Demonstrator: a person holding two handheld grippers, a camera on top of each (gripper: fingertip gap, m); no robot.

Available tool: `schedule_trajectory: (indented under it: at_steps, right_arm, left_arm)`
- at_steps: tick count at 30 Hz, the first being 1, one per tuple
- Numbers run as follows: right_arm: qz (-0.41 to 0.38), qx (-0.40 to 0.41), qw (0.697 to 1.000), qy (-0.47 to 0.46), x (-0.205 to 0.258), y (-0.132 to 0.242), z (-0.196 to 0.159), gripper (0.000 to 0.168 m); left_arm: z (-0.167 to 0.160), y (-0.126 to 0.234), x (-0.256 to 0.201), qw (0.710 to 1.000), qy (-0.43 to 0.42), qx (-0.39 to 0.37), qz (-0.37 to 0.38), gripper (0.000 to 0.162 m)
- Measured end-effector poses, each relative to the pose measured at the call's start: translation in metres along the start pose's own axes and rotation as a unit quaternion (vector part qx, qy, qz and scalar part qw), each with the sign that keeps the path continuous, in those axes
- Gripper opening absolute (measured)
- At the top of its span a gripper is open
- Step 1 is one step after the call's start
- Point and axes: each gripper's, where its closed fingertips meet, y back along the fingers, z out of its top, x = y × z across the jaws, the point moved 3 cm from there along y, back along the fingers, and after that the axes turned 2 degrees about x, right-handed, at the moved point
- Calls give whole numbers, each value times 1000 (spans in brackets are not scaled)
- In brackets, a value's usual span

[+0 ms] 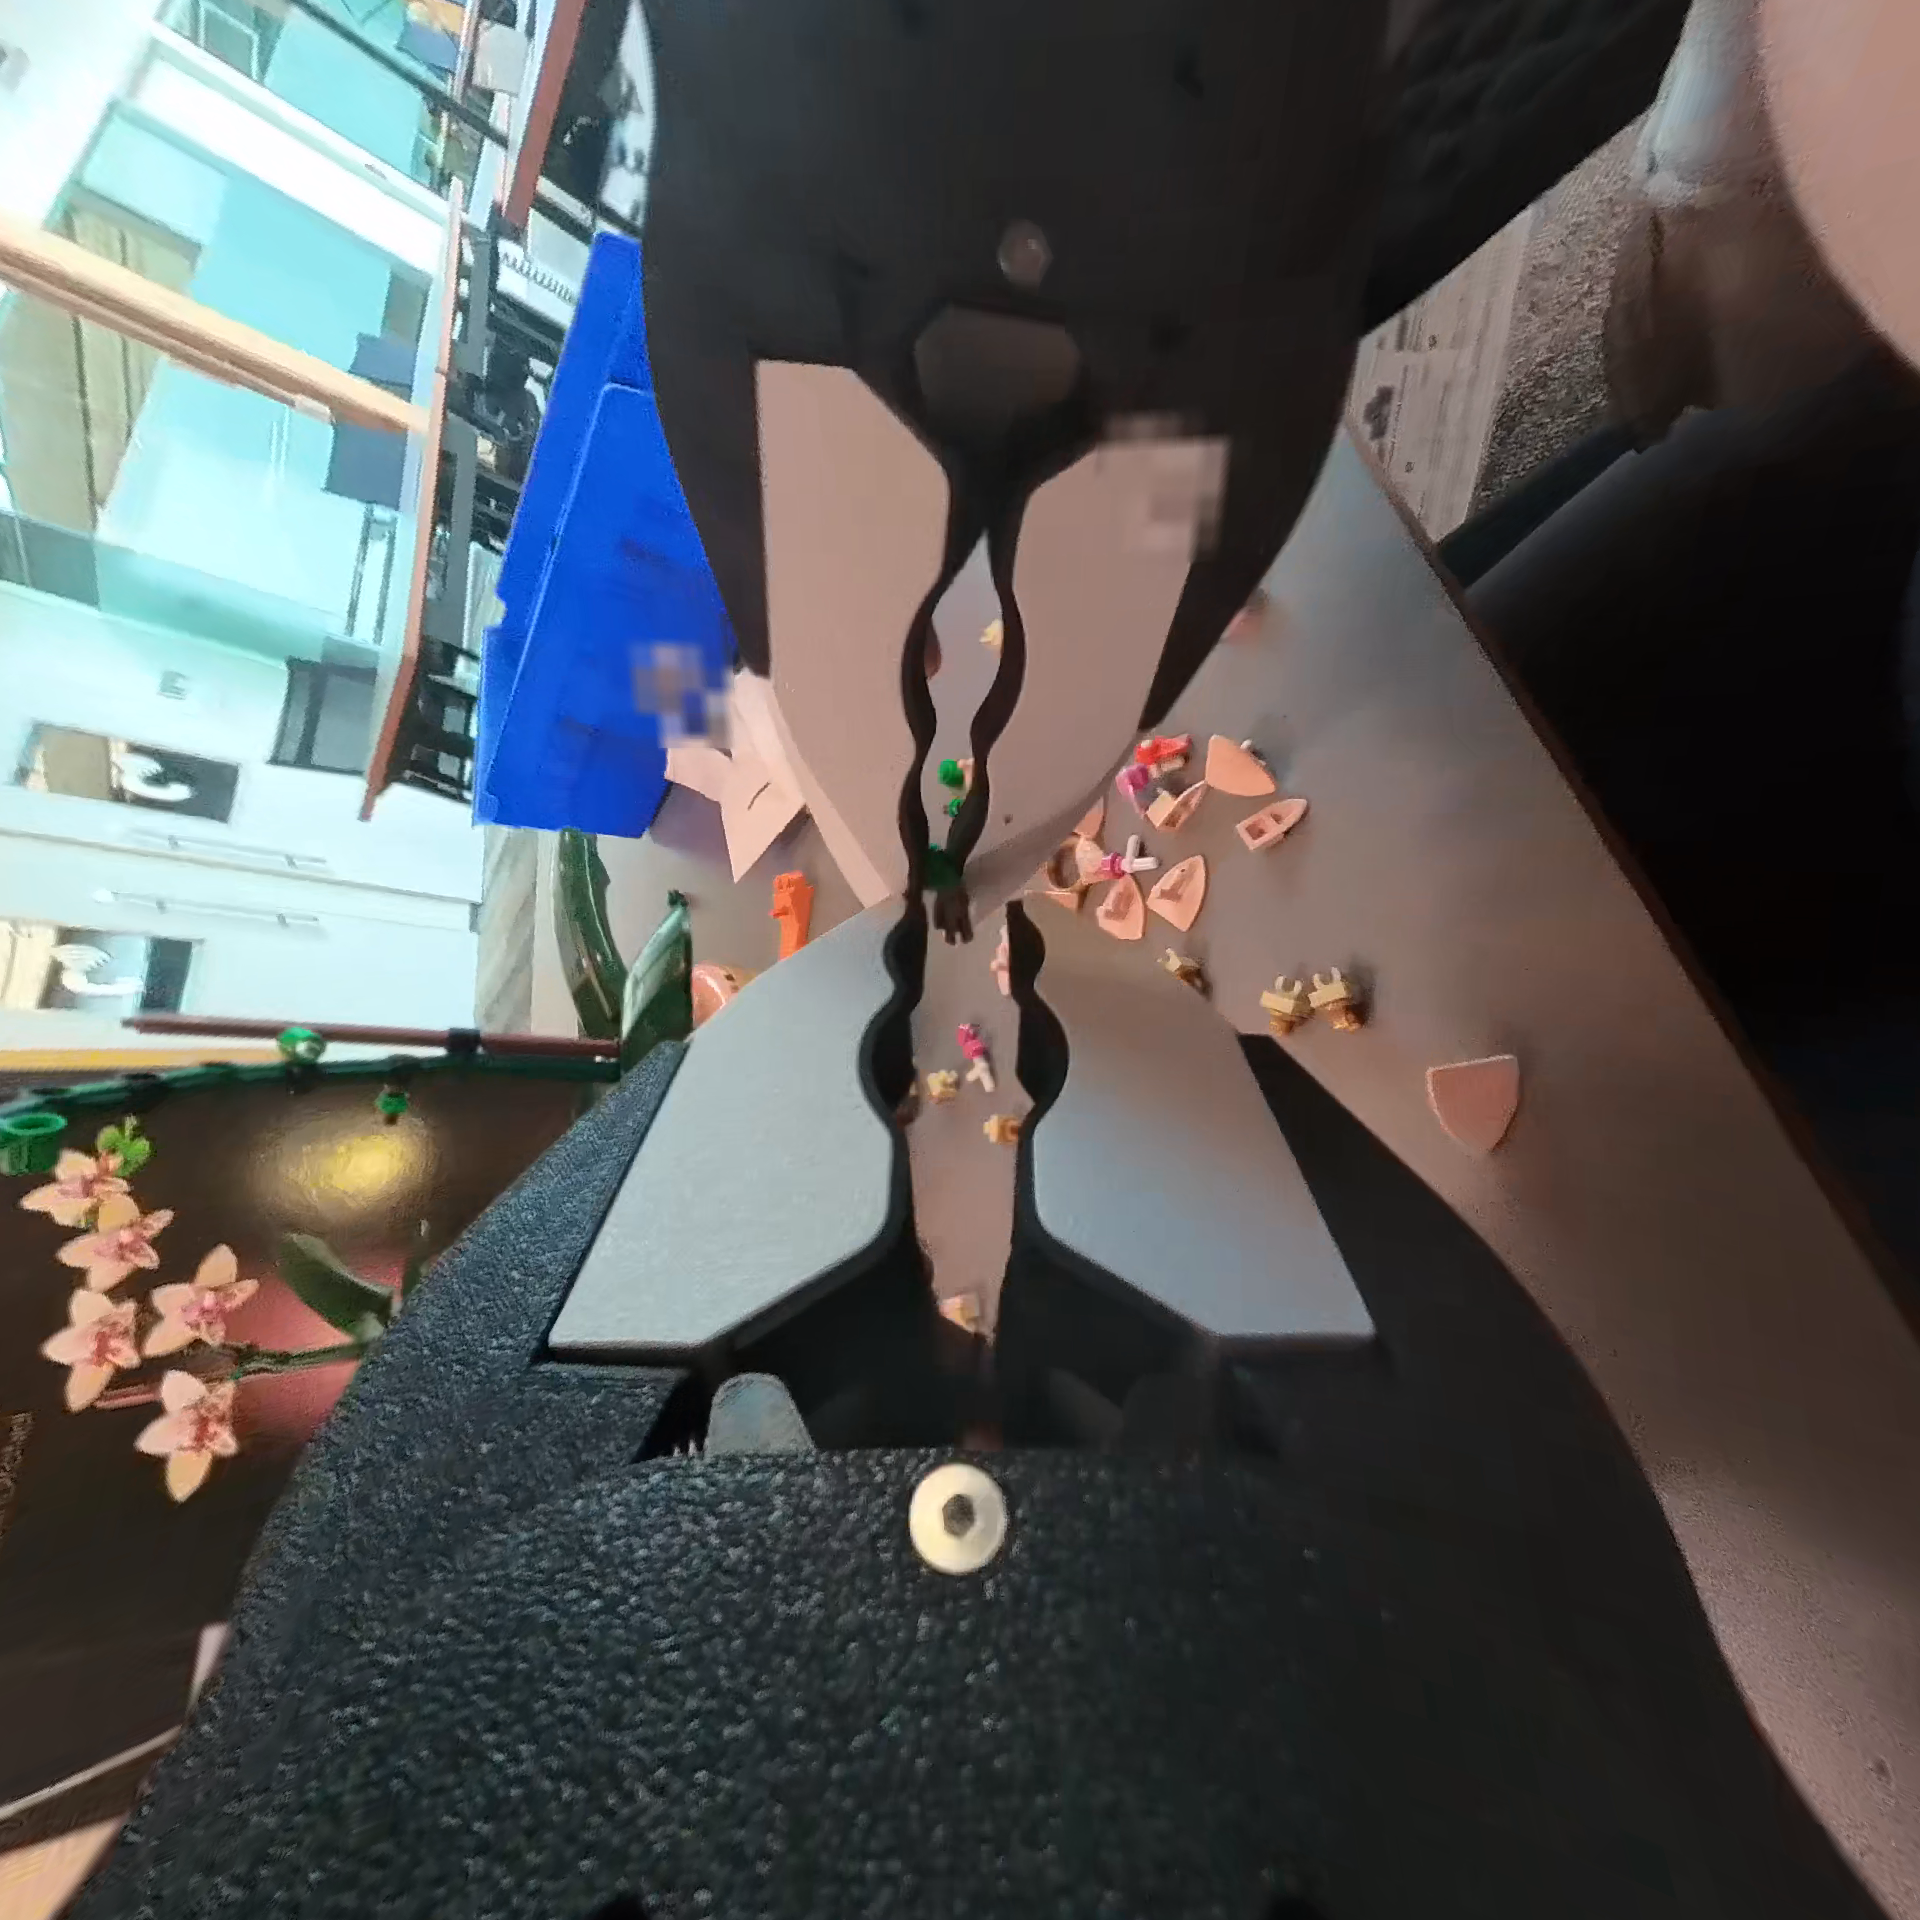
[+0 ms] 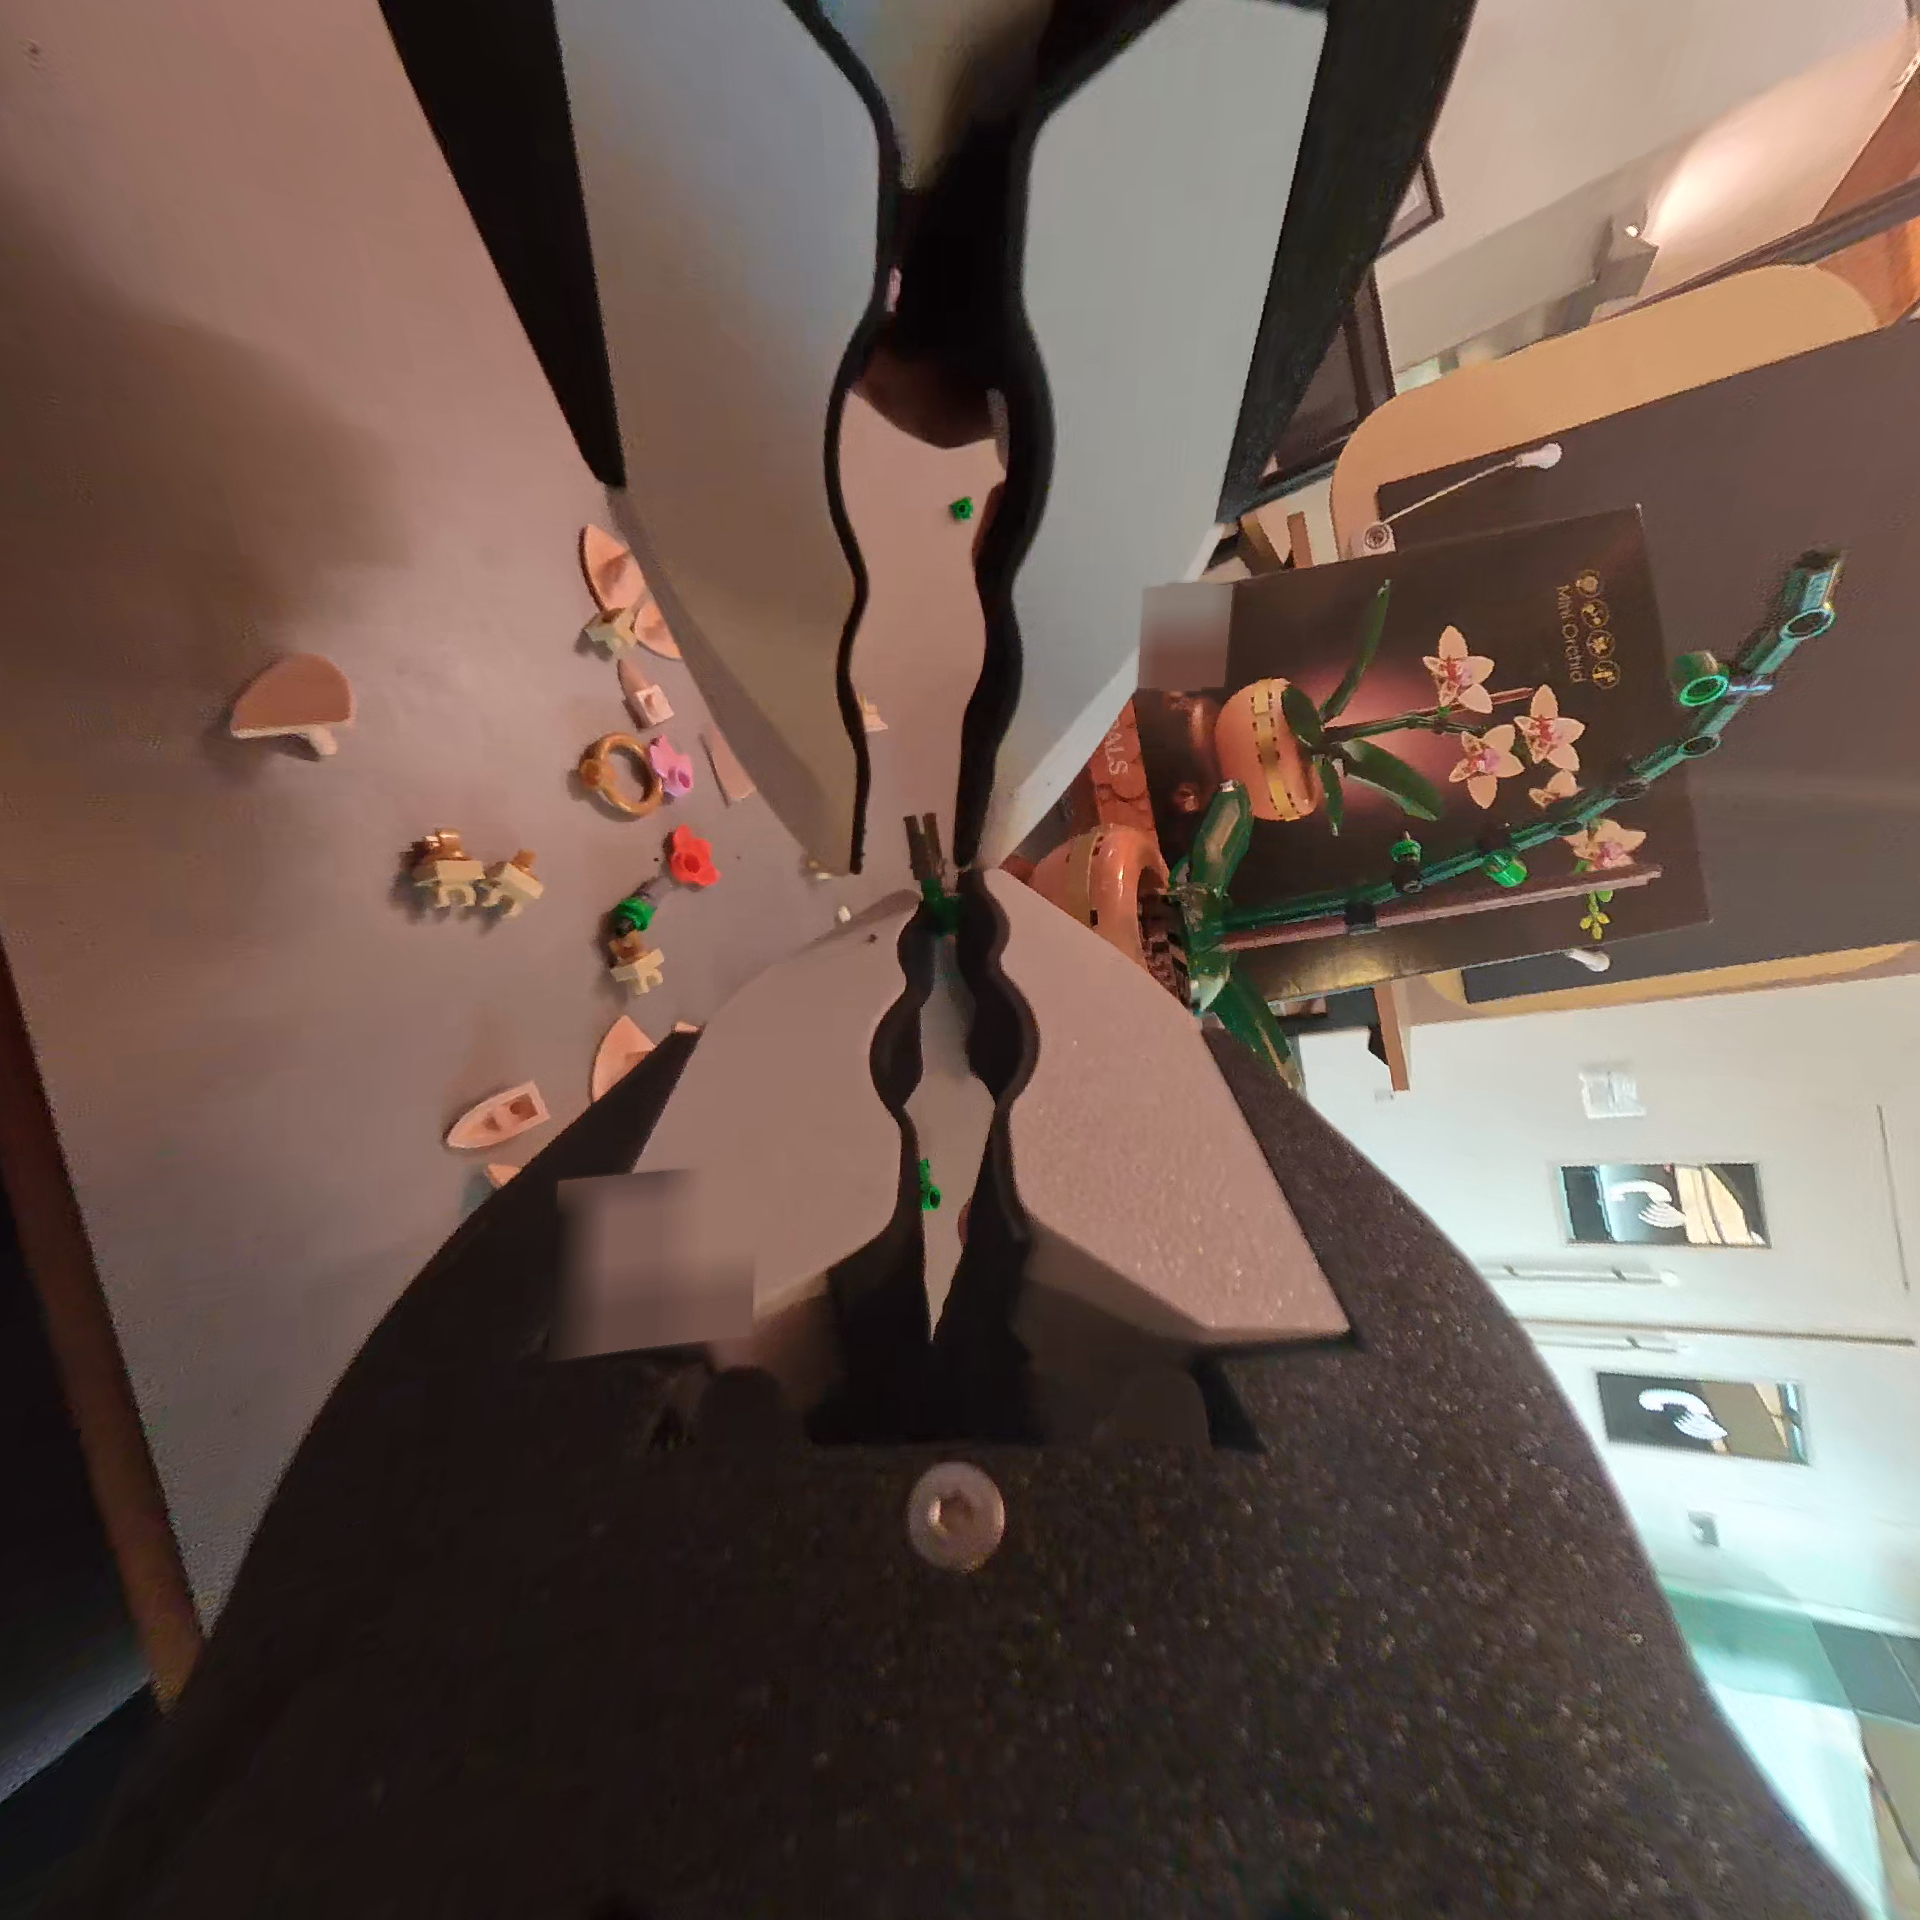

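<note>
My two grippers meet tip to tip above a grey table (image 2: 312,468). My right gripper (image 2: 938,902) is shut on a small green stem piece (image 2: 935,902), and a dark pin (image 2: 923,836) sticks out of that piece's far end. My left gripper (image 2: 914,852) comes from the top of the right wrist view, its jaws a little apart on either side of the pin. In the left wrist view, my left gripper (image 1: 961,935) is narrowly open around the pin (image 1: 954,914). There my right gripper (image 1: 943,873) grips the green piece (image 1: 943,864).
Loose pink petals (image 1: 1174,894), tan clips (image 1: 1309,1000), a gold ring (image 2: 621,774) and a red flower piece (image 2: 691,854) lie on the table (image 1: 1455,935). A brick orchid with a green stem (image 2: 1507,831) and pink pot (image 2: 1101,873) stands before a dark picture box (image 2: 1455,727). A blue bin (image 1: 592,623) stands behind.
</note>
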Motion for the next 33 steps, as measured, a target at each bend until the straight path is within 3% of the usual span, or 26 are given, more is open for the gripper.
schedule_trajectory:
  at_steps: [9, 19, 20, 21, 22, 23, 26, 33]
  right_arm:
    - [17, 15, 997, -79, 2, -3, -3, 4]
    - [-1, -25, 1000, -17, 9, -1, 4, 4]
    - [-17, 17, 1000, -17, 3, -3, -7, 4]
    - [-31, 101, 994, 6, -5, -6, -46, 5]
    - [-13, 120, 991, -51, -8, -1, -77, 5]
    - [9, 79, 990, -114, -10, 9, -74, 4]
    - [17, 22, 995, -91, -7, 15, -33, 4]
    - [26, -2, 989, -143, -6, 10, -28, 4]
  left_arm:
    - [-1, -5, 1, 997, -23, 48, 51, 3]
    - [3, 3, -5, 997, -63, 52, 17, 3]
    - [4, 8, -7, 997, -65, 49, 10, 3]
    - [5, 18, -5, 997, -57, 42, 8, 3]
    - [2, 31, 1, 998, -39, 43, 16, 3]
    - [-2, 41, 6, 998, -21, 49, 28, 3]
    - [-8, 40, 5, 999, 12, 47, 23, 3]
    - [-10, 21, 6, 995, 82, 10, 46, 3]
